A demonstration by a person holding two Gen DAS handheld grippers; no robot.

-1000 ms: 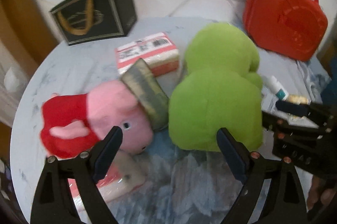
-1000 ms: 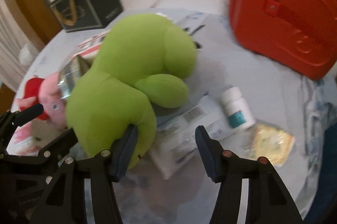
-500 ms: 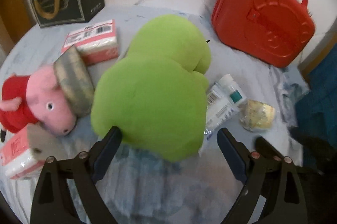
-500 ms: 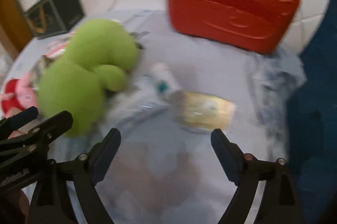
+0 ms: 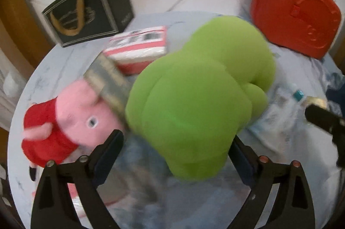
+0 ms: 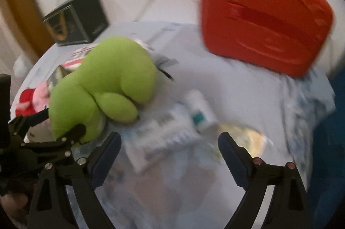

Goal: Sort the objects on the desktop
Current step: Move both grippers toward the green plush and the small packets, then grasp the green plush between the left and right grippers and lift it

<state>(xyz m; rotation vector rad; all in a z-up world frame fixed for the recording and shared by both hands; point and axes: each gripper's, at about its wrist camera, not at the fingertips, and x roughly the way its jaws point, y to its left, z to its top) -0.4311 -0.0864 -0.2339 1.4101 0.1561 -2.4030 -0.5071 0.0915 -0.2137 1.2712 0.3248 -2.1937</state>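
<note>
I have the round pale surface (image 5: 64, 69) under both cameras, crowded with things to sort. The biggest by the wall is the red plastic case (image 6: 265, 28), standing on its edge with handles up; it looks rigid and light, best taken by the handles. Next is the green plush toy (image 5: 200, 99), lying in the middle of the surface, its near end between the jaws of my left gripper (image 5: 175, 150). Those jaws stand wide and I cannot see the pads pressing into it, so I read the left gripper as released around the toy. It looks soft, light and squashy, so I judge a deep pinch across the narrower near lobe will hold better than a bite on the fat body.

The black box (image 5: 90, 9) leans at the back left. The pink pig plush (image 5: 71, 119) in its red dress lies just left of the green toy, a grey-gold packet against its head. The red-and-white pack (image 5: 140, 48) sits behind them.

My right gripper (image 6: 170, 151) has just been opening and holds nothing; it hangs over a flat white packet (image 6: 163, 138). The small white bottle (image 6: 200, 108) beside that looks smooth and likely to roll.
</note>
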